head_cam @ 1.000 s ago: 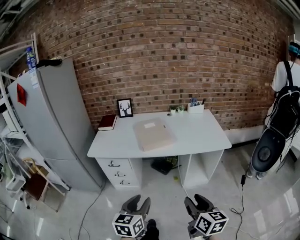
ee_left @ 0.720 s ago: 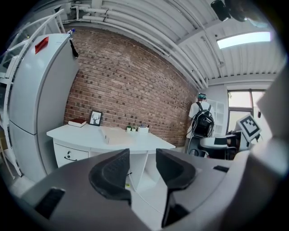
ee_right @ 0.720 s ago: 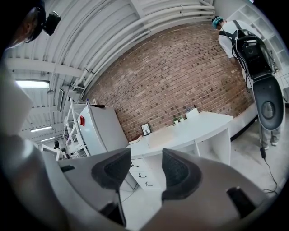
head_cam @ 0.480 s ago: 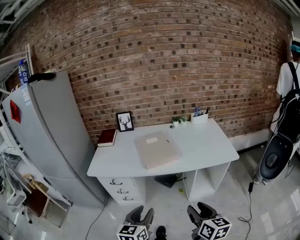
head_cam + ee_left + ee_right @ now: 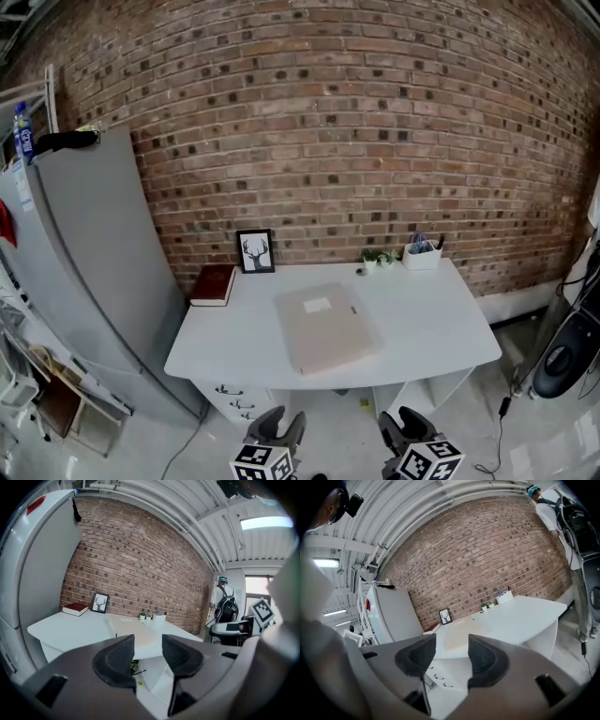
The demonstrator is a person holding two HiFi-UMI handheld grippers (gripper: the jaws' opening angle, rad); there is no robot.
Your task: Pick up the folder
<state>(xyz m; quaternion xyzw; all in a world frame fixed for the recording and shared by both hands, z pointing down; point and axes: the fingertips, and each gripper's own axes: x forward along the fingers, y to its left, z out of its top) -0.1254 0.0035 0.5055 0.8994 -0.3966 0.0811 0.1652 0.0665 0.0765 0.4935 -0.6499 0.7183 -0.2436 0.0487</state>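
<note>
A flat beige folder (image 5: 326,328) lies in the middle of a white desk (image 5: 225,342) against a brick wall. It also shows ahead in the left gripper view, folder (image 5: 133,634), and in the right gripper view, folder (image 5: 464,637). My left gripper (image 5: 278,427) and right gripper (image 5: 405,427) sit at the bottom edge of the head view, side by side, in front of the desk and well short of it. Both point toward the desk. The left gripper (image 5: 148,641) is open with nothing between its pads. The right gripper (image 5: 452,644) is open and empty too.
A grey fridge (image 5: 84,272) stands left of the desk. On the desk are a red book (image 5: 213,284), a framed deer picture (image 5: 255,251), small plants (image 5: 377,257) and a white pen holder (image 5: 422,255). A person with a backpack (image 5: 225,604) stands off to the right.
Both grippers and the head view have come closer to the desk, which now looks larger and lower. The person at the right edge has dropped out of the head view.
</note>
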